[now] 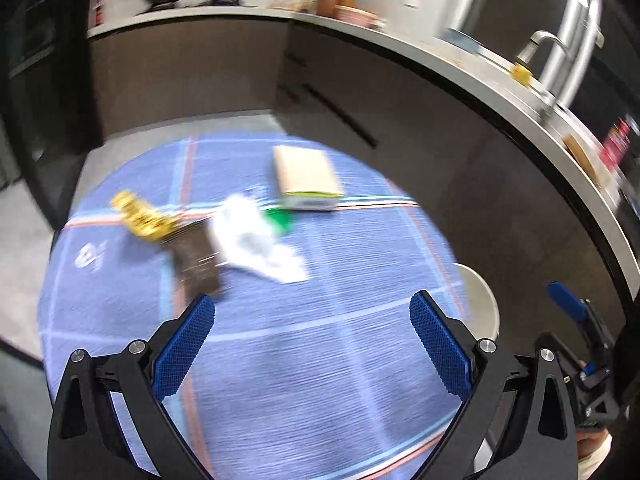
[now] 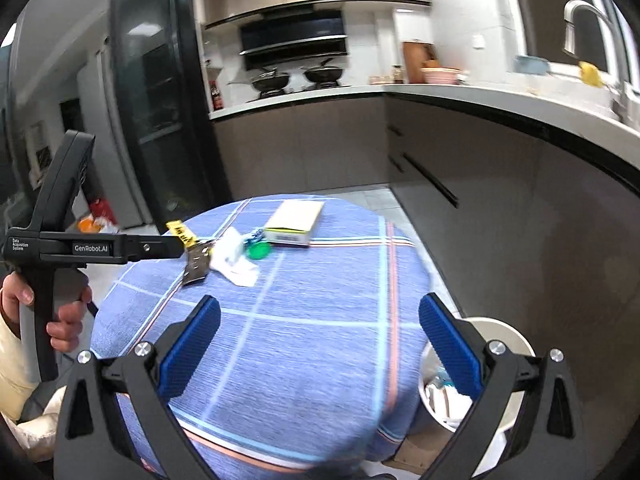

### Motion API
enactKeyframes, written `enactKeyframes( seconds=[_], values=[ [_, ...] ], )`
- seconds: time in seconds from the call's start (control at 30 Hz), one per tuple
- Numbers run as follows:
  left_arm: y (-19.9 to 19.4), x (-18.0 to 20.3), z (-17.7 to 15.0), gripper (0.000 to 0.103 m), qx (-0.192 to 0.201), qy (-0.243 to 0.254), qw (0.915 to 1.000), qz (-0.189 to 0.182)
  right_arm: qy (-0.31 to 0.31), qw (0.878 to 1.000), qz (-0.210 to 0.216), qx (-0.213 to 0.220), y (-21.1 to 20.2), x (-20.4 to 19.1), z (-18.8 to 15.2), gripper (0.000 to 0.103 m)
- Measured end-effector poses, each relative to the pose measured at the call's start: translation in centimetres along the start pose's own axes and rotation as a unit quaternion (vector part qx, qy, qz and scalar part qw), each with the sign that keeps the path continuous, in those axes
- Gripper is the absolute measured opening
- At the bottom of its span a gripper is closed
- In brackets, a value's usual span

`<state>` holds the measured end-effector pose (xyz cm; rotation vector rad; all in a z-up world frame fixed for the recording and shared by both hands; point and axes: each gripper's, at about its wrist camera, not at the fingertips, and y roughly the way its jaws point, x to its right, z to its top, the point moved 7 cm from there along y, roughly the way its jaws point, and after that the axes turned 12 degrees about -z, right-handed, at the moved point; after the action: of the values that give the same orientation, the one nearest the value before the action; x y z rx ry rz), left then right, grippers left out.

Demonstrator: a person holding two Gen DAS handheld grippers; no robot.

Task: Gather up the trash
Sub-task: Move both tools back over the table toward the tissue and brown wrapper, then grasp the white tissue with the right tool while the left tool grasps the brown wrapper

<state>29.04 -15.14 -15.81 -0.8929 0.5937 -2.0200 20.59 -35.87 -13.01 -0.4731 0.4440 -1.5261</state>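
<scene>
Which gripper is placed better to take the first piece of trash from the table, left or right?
Probably the left gripper. In the right wrist view it reaches over the table's left edge, close to the yellow wrapper and dark packet. The right gripper hangs open over the near side of the blue tablecloth, farther from the trash.

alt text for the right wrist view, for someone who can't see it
The open right gripper hovers over a round table with a blue checked cloth holding a cluster of trash: a flat box, white crumpled paper, a green lid and a yellow wrapper. The left gripper, held in a hand, reaches in from the left; a white bin stands at the table's lower right.
</scene>
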Motion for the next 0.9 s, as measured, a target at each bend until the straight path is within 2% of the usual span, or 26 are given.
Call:
enactKeyframes(
  seconds=[0.1, 0.23, 0.37, 0.43, 0.53, 0.63, 0.9],
  values=[
    [-1.3, -3.9, -0.8, 0.094, 0.004, -0.029, 0.9994, 0.016, -0.023, 0.999, 0.001, -0.026, 1.4, -2.6, 0.5, 0.1],
    [-2.6, -7.8, -1.6, 0.094, 0.013, -0.058, 0.9981, 0.02, -0.05, 0.997, 0.025, -0.05, 3.8, -6.9, 0.9, 0.1],
    [-3.0, -9.5, -2.0, 0.094, 0.014, -0.061, 0.9979, 0.014, -0.081, 0.994, 0.043, -0.057, 6.1, -10.5, 1.5, 0.097],
    [-3.0, -10.1, -2.1, 0.093, 0.013, -0.062, 0.9979, 0.009, -0.095, 0.992, 0.056, -0.067, 7.9, -12.4, 1.8, 0.087],
    [-2.8, -11.1, -2.2, 0.091, 0.01, -0.061, 0.9981, 0.001, -0.109, 0.988, 0.07, -0.082, 10.5, -14.4, 2.0, 0.082],
    [-2.4, -11.5, -2.1, 0.089, 0.005, -0.058, 0.9983, -0.005, -0.124, 0.986, 0.065, -0.094, 13.2, -15.7, 2.1, 0.072],
    [-0.9, -12.9, -1.7, 0.088, -0.006, -0.068, 0.997, -0.036, -0.167, 0.977, 0.063, -0.116, 18.6, -18.0, 1.6, 0.069]
  ],
)
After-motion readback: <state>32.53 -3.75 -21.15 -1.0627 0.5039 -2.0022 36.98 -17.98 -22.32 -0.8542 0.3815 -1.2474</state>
